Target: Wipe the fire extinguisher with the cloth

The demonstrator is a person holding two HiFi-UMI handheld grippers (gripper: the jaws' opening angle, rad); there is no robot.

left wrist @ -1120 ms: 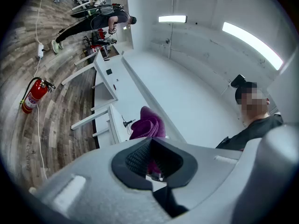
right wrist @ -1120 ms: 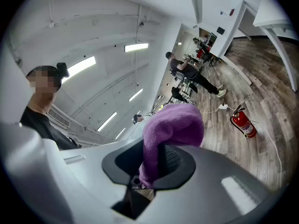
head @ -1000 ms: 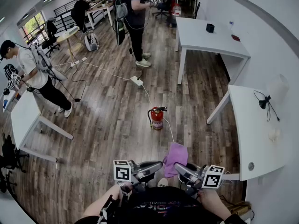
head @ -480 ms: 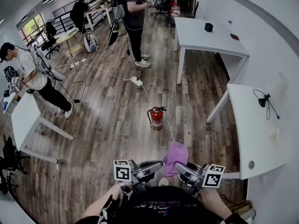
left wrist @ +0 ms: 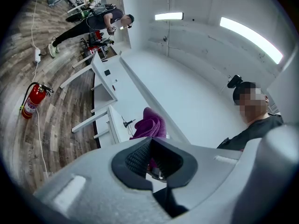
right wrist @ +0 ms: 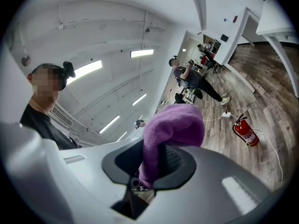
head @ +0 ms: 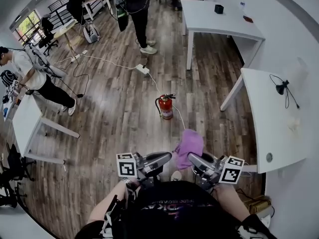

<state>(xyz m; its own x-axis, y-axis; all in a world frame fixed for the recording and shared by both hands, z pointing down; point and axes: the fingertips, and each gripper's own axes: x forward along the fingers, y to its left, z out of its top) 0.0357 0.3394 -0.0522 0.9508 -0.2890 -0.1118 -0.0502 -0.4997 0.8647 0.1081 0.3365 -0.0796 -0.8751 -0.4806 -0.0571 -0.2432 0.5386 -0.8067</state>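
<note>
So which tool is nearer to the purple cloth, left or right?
Right. The right tool is shut on the purple cloth, which sticks out of its jaws. The left tool is shut and empty, just left of the cloth.

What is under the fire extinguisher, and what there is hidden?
The fire extinguisher stands on the wooden floor, a white cable passing close by. The floor beneath its base is covered.

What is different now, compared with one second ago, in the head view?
The head view tipped further down, so the fire extinguisher and everything else sit higher in the picture. Nothing was taken or let go: the right gripper still holds the purple cloth, and the left gripper stays shut and empty.
</note>
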